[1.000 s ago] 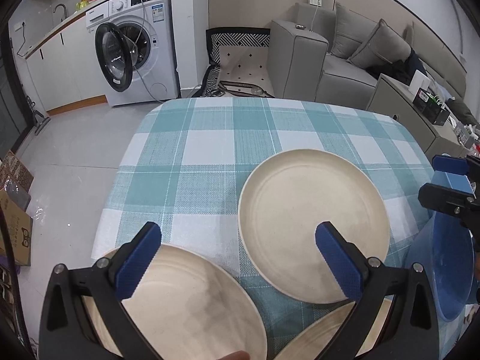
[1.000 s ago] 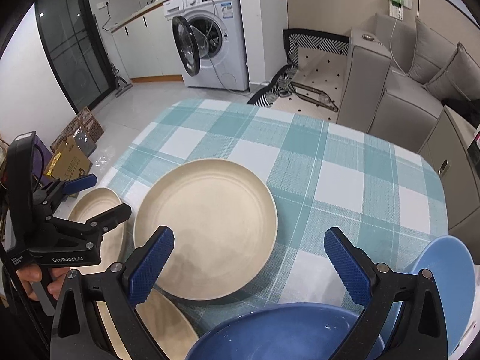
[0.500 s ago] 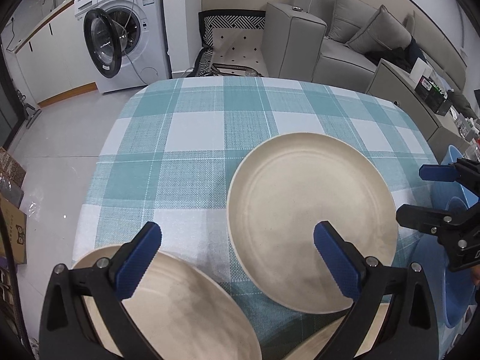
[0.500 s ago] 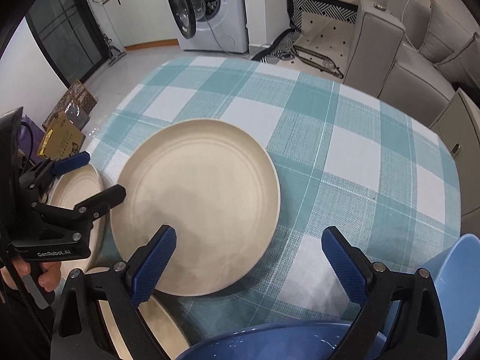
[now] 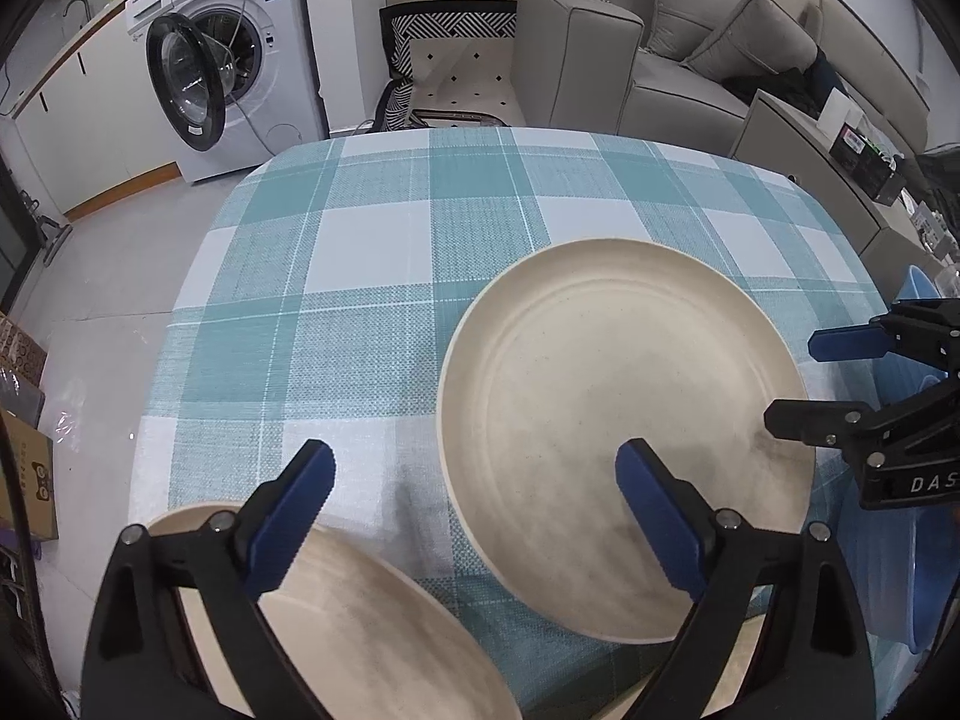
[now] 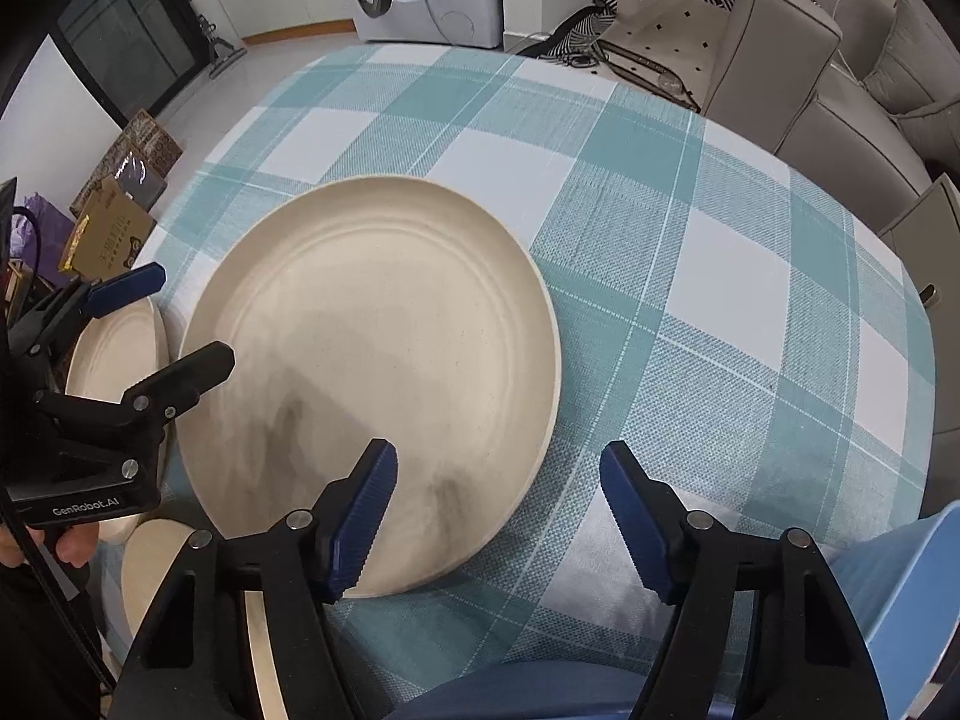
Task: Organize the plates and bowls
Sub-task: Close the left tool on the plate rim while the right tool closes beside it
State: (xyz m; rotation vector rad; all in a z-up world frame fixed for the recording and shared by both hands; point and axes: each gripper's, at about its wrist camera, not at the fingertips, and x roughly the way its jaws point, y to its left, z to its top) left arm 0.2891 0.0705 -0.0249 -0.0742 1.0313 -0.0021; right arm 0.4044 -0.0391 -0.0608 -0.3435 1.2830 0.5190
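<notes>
A large cream plate (image 5: pixel 624 438) (image 6: pixel 372 372) lies on the checked tablecloth (image 5: pixel 372 276). My left gripper (image 5: pixel 474 480) hovers over its near left rim, jaws closing, nothing pressed between the pads. A second cream plate (image 5: pixel 360 630) lies under its left finger. My right gripper (image 6: pixel 498 468) straddles the large plate's near right rim, jaws closing, pads clear of the rim. Each gripper shows in the other's view: the right gripper (image 5: pixel 798 381) and the left gripper (image 6: pixel 192 315). A dark blue bowl (image 6: pixel 510 696) sits below the right gripper.
A light blue dish (image 6: pixel 900 588) stands at the table's right edge. Two smaller cream plates (image 6: pixel 120 354) (image 6: pixel 156 564) lie at the near left. Beyond the table are a washing machine (image 5: pixel 222 72), a grey sofa (image 5: pixel 672 60) and cardboard boxes (image 6: pixel 108 228) on the floor.
Both grippers have come down closer to the large cream plate, which fills more of each view. Both pairs of jaws have narrowed, the right pair much more.
</notes>
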